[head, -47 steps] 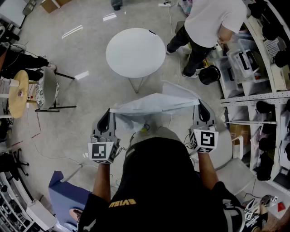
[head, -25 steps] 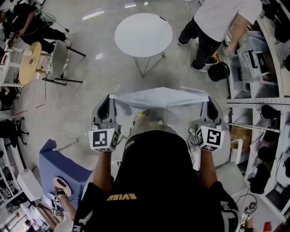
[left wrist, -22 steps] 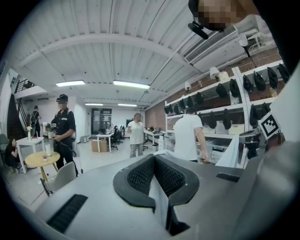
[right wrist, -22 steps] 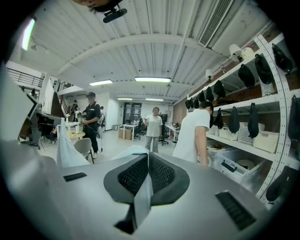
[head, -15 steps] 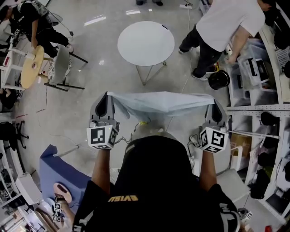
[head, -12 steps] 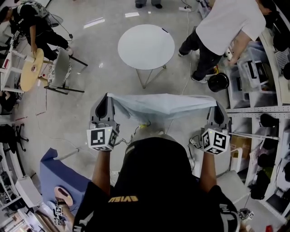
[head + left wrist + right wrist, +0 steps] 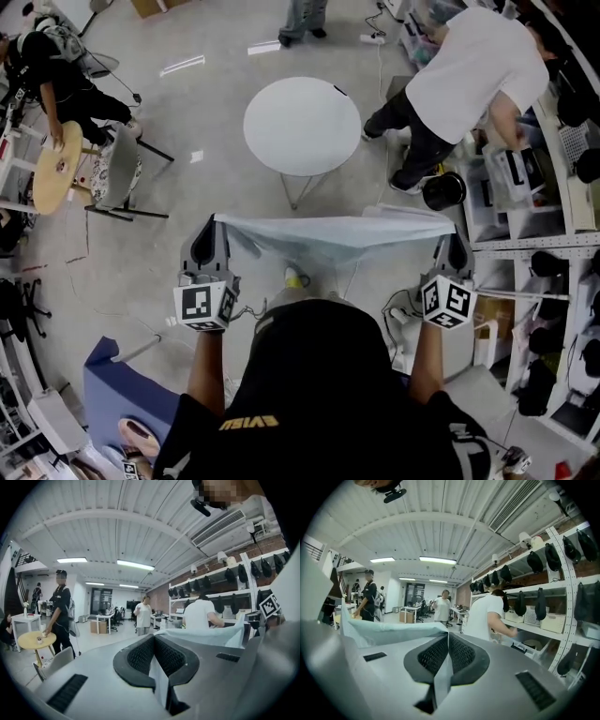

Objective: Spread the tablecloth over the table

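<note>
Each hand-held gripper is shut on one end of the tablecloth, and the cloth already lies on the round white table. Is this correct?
No. In the head view the tablecloth hangs stretched in the air between the left hand-held gripper and the right hand-held gripper, short of the round white table.

Overhead plus roughly level views share tablecloth [image 7: 333, 234].

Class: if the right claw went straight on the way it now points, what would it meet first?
Probably the person in the white shirt, who is just right of where the right claw points; depth is unclear.
</note>
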Demonstrator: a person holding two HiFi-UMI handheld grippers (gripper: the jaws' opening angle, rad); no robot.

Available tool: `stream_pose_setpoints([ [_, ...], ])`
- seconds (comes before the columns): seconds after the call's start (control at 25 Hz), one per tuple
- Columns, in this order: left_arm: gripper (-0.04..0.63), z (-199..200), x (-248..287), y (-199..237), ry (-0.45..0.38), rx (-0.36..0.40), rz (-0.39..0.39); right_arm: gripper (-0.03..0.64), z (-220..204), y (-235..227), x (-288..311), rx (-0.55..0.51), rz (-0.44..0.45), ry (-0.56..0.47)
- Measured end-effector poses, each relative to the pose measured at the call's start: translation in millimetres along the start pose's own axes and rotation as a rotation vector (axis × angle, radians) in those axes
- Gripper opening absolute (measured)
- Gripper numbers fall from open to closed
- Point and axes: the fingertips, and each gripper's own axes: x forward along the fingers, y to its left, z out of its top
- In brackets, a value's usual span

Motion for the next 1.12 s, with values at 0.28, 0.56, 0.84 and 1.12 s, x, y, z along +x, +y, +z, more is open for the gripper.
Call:
stream_pose_setpoints([
  [0.28,0.018,6.3,30.3,52.0,-0.015,0.007,-0.036,0.006,24.1,35.7,33.9,-0.088,-0.042,0.000],
  [0.56,0.018,16.6,65.0,84.1,-0.051,0.004,-0.047,0.006,41.3,62.2,63.3,-0.095,-0.046,-0.012],
  [0.84,0.018,25.8,100.7,108.4,-0.061,0.005,-0.013,0.006,59.0,64.7,108.8,-0.110,-0.039,-0.035],
  [1.12,0.018,40.8,157.6,114.4,-0.043,0.006,0.038,0.006,79.1,55.3,192.6,-0.099,-0.012,-0.074],
])
